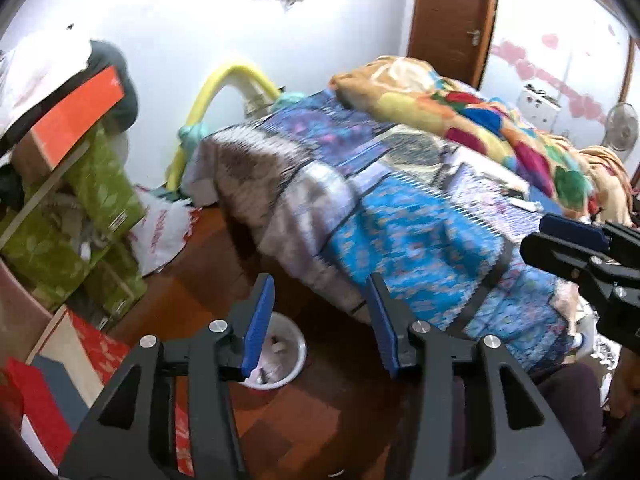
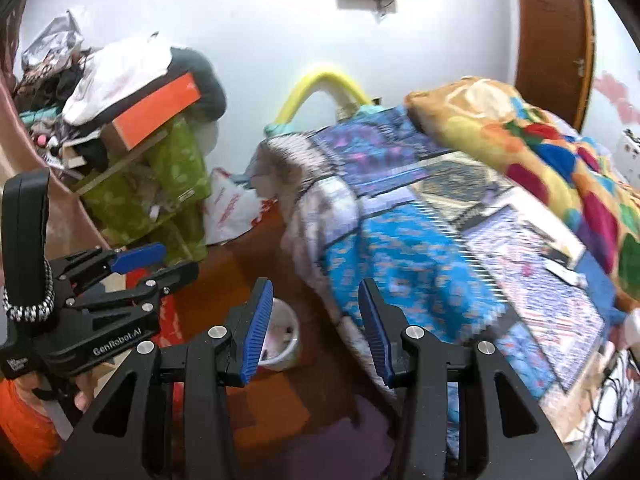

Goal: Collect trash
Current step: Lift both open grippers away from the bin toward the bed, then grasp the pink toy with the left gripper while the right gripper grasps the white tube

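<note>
A cluttered bedroom with a reddish wooden floor [image 1: 192, 280]: my left hand-held gripper [image 1: 316, 320] and right hand-held gripper [image 2: 314, 322], both spread and empty, hover above the round white trash bin [image 1: 288, 360] below, nearer the left.

The left gripper [image 1: 320, 324] is matt black plastic with ribbed blue pads [image 1: 258, 326] and bright, smooth metal pivot pins [image 1: 219, 325]; the right gripper [image 2: 316, 328] is built the same. At six o'clock the floor [image 1: 320, 400] is glossy red-brown wood. The small bin [image 1: 286, 354] just beyond the left fingers is smooth white plastic. From the centre toward three o'clock, the bed cover [image 1: 400, 240] is soft patchwork cloth, and the blanket [image 1: 480, 120] above it looks fleecy. At nine o'clock sit green printed cardboard boxes [image 1: 100, 188] and a matt orange box [image 1: 76, 116]; beside them is a crinkled white plastic bag [image 1: 164, 232]. At one o'clock the door [image 1: 452, 16] is polished brown wood.
</note>
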Available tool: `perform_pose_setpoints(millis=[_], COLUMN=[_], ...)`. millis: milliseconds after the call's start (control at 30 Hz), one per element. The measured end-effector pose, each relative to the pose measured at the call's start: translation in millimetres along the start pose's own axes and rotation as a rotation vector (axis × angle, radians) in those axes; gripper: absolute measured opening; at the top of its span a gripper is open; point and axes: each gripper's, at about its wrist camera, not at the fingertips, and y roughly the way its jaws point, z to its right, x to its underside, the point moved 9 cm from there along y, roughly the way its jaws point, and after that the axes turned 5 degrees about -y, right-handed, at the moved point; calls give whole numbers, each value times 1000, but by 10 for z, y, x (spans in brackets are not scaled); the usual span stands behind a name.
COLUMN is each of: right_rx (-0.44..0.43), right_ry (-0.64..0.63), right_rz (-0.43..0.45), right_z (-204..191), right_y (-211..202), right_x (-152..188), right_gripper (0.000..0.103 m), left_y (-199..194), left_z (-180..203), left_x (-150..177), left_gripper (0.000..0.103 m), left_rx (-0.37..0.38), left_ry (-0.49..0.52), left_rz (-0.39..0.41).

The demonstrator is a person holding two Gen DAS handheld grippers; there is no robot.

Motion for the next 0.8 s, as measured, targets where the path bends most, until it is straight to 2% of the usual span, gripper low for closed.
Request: perform_pose_setpoints(millis=[133, 300, 600, 800], right_rx=[67, 141, 282, 332], right_ry=[31, 98, 244, 346], right_rz=[32, 48, -4, -37], right_z=[335, 825, 1892, 2496], right_y=[-217, -407, -536, -514], right_x=[59, 194, 636, 920], right_gripper=[41, 41, 41, 41], left_y=[-7, 147, 656, 1101], left_z=[442, 1042, 2193, 2768], left_x=[-119, -191, -129, -102], left_gripper=[49, 50, 50, 50], left_rx=[67, 140, 259, 314], left_ry=[23, 84, 235, 274], left_rz=[13, -6, -73, -128])
